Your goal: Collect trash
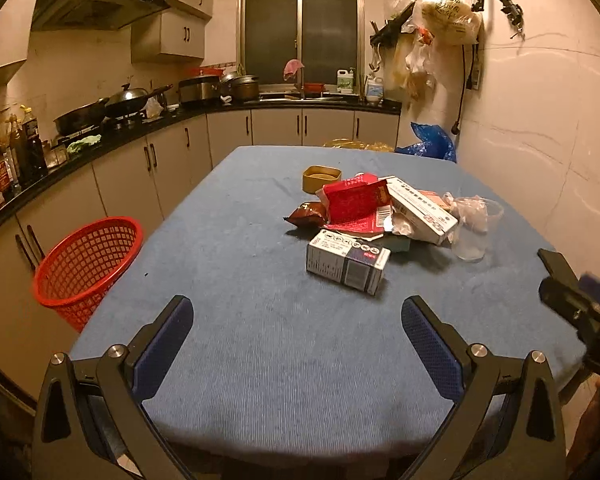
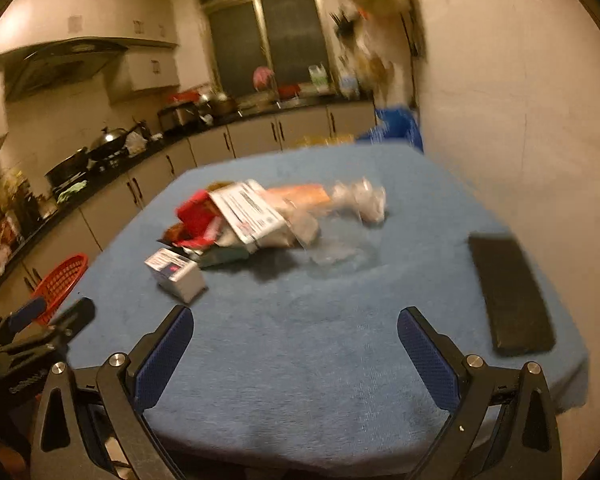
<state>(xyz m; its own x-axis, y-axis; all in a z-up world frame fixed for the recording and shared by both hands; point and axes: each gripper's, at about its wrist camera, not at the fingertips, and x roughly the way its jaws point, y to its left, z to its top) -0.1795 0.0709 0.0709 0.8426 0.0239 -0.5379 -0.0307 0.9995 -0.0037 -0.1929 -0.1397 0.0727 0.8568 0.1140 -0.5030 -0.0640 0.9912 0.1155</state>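
Observation:
A heap of trash lies mid-table on the blue cloth (image 1: pixel 260 360): a small white and dark carton (image 1: pixel 346 262) nearest, a red wrapper (image 1: pixel 356 204), a long white box (image 1: pixel 422 210), a brown packet (image 1: pixel 308 213), a clear plastic cup (image 1: pixel 474 228) and a tan tub (image 1: pixel 321 178). My left gripper (image 1: pixel 298 334) hovers open over the near cloth, short of the carton, holding nothing. In the blurred right wrist view my right gripper (image 2: pixel 296 336) is open and empty too, with the small carton (image 2: pixel 176 274) ahead to its left and the clear cup (image 2: pixel 342 250) lying ahead.
A red mesh basket (image 1: pixel 86 264) stands on the floor by the table's left edge. A black phone (image 2: pixel 510 292) lies on the cloth at right. Kitchen counters (image 1: pixel 100 148) run along the left and back, a wall at right. Blue bag (image 1: pixel 432 142) behind the table.

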